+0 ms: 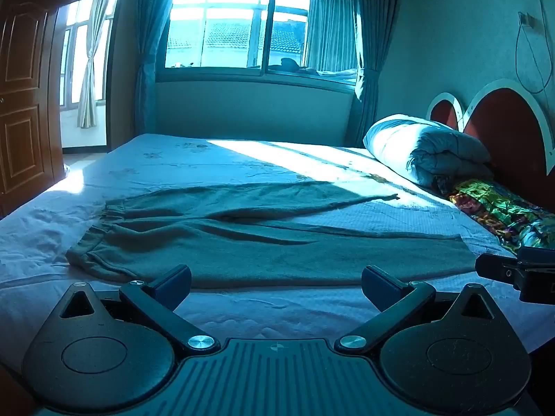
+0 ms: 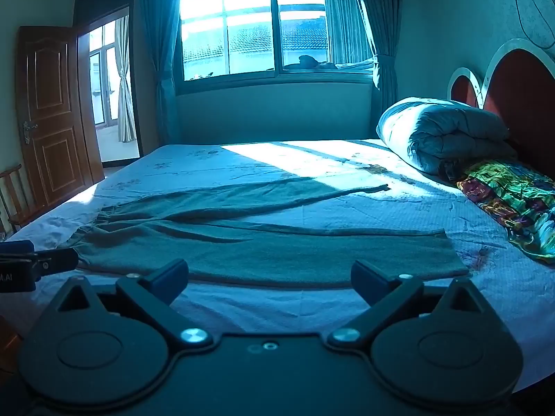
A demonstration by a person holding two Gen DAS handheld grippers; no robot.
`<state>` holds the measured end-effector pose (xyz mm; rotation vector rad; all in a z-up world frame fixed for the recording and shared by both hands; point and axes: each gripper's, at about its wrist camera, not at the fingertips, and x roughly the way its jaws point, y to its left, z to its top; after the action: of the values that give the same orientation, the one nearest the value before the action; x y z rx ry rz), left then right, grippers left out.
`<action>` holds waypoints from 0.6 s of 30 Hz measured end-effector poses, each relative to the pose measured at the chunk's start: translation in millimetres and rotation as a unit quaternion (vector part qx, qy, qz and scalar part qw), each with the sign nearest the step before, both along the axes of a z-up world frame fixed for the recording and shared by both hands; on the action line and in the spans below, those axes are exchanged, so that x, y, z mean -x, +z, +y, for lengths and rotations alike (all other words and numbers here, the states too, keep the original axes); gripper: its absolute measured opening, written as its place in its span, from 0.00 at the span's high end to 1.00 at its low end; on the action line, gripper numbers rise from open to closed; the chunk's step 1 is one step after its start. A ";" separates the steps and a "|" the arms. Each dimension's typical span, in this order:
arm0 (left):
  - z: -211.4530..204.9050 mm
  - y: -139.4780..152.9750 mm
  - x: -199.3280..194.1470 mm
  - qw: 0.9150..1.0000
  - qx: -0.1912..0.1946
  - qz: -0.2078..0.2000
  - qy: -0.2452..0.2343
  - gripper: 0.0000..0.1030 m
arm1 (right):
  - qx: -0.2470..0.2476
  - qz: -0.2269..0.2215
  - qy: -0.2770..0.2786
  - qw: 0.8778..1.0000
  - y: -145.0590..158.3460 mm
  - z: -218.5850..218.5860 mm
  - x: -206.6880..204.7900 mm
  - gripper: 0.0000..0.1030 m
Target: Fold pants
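On a wide bed [image 1: 242,312] covered with a pale blue sheet, a pair of dark green pants [image 1: 263,239] lies spread flat, waistband to the left and both legs stretching right, the far leg angled away so the two form a narrow V. The left gripper [image 1: 275,282] hovers at the near edge of the bed just short of the pants, its jaws spread wide with nothing between them. The right gripper [image 2: 270,277] hovers beside it in the same way, jaws also spread wide and empty. A rolled quilt [image 1: 426,145] and a colourful patterned cloth [image 1: 503,211] rest against the red headboard [image 1: 510,131] on the right. Sunlight from the window [image 1: 256,24] falls across the far sheet.
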<state>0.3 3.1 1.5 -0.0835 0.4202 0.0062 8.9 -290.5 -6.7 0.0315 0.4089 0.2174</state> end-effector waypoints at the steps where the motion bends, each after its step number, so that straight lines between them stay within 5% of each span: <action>1: 0.1 -0.4 -0.5 1.000 0.000 0.000 -0.001 0.00 | 0.000 0.000 -0.001 1.000 -0.2 0.4 -0.1 0.08; 18: -2.9 -0.6 0.8 1.000 -0.003 0.001 -0.002 0.00 | 0.001 -0.001 0.002 1.000 -1.3 -3.6 0.7 0.08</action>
<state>-0.5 0.2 1.0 -0.0766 0.4231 0.0036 8.2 -294.1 -7.9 0.0283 0.4067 0.2214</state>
